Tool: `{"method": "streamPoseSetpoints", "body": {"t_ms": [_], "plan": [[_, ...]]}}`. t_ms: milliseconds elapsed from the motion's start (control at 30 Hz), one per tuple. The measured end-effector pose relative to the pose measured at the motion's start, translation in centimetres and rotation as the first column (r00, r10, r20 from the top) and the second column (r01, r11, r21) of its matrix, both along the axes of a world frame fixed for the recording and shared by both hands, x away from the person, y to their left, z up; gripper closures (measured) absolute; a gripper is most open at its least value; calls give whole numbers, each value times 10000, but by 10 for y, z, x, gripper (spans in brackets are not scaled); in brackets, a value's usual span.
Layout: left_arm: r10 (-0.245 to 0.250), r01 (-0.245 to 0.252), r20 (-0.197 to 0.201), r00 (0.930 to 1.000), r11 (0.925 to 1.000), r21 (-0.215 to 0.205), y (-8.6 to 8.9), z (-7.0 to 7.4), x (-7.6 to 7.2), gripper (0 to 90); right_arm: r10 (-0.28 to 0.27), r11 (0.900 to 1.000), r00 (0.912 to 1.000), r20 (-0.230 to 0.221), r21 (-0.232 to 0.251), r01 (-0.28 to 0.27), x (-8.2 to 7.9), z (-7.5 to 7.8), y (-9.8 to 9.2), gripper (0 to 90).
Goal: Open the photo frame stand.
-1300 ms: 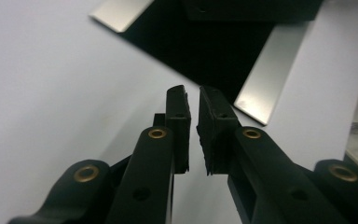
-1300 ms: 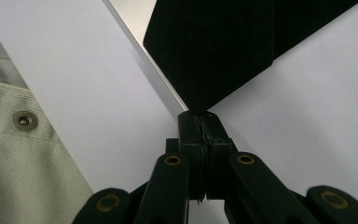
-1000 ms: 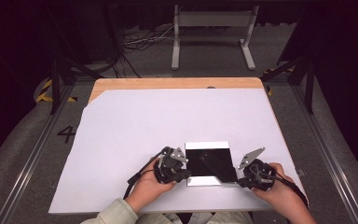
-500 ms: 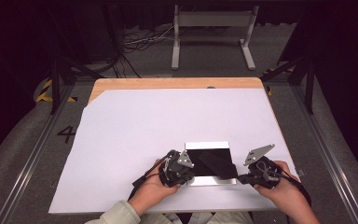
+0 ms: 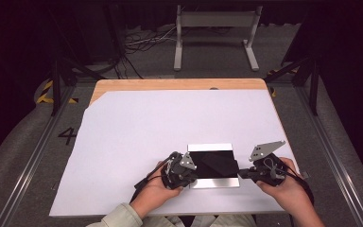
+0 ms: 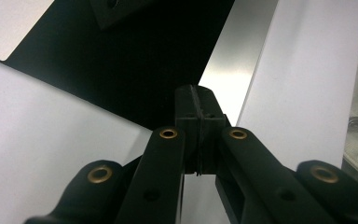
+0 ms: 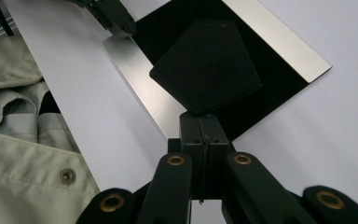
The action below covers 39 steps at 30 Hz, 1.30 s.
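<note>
My left gripper (image 6: pixel 198 100) and right gripper (image 7: pixel 205 125) both closed, flat glossy black rectangular plate (image 5: pixel 213 163) with silver edges between, white-covered bench (image 5: pixel 137 137).

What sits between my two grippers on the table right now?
In the high view, a black panel with silver strips along its far and near edges lies flat between the left gripper and the right gripper, each at one near corner.

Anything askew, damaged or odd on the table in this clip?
Nothing looks damaged or spilled. The black-and-silver plate lies flat and square on the white sheet. The left gripper and right gripper, jaws together, sit at its two sides.
</note>
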<state>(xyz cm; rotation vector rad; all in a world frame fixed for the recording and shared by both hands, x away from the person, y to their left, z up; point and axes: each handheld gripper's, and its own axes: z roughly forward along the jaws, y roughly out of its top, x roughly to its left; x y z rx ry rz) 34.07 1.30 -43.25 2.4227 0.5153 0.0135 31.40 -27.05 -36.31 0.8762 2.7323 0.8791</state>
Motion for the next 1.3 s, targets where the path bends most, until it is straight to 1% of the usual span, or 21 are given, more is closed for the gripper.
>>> {"method": "streamPoseSetpoints", "body": {"t_ms": [133,267,400,533,567,600,633,667,700,767,867,1000,1067,1100,1167,1300], "plan": [[5,-5,-4,10000,10000,8,0,0,0,900,-48,9999,9998,195,106,46,0,4,3,900],[8,-8,-21,10000,10000,3,0,0,0,900,-11,9999,9994,336,105,8,1,7,4,900],[18,-18,-29,10000,10000,-6,0,0,0,900,-46,10000,9992,395,90,43,1,8,6,900],[75,-76,-35,10000,9999,-96,0,0,0,900,-36,9999,9995,320,130,32,1,6,5,900],[140,-141,-106,9998,9998,-131,0,0,0,900,-38,10000,9996,287,93,35,1,5,4,900],[94,-95,-38,9999,9999,-95,1,0,0,896,-22,10000,9997,256,72,20,1,4,3,900],[131,-131,-9,9999,9999,-70,1,0,0,888,-65,10000,9998,204,29,65,0,4,3,900],[304,-305,-29,9995,9995,-76,2,0,0,883,-90,10000,9997,207,-21,91,0,3,2,900],[343,-343,-19,9994,9994,-46,3,1,1,877,-149,9998,9997,169,-156,151,1,2,1,900],[388,-388,53,9992,9992,-6,5,2,2,870,-177,9995,9998,94,-250,179,1,1,-1,900],[481,-481,68,9988,9988,-105,8,5,3,868,-277,9994,9996,49,-227,279,0,2,-5,900],[508,-507,103,9987,9986,-115,11,6,2,864,-401,9990,9992,65,-180,402,0,5,-9,900],[546,-545,121,9984,9985,-49,13,7,2,862,-541,9984,9985,94,-133,542,1,9,-12,880],[566,-564,175,9982,9984,-93,14,8,3,860,-613,9981,9980,141,-90,614,1,10,-14,855],[653,-652,108,9978,9978,-83,17,9,3,858,-825,9966,9963,221,-30,826,1,12,-16,821],[827,-825,217,9963,9966,-86,23,12,4,852,-1099,9939,9933,364,60,1098,2,18,-18,763]]}}
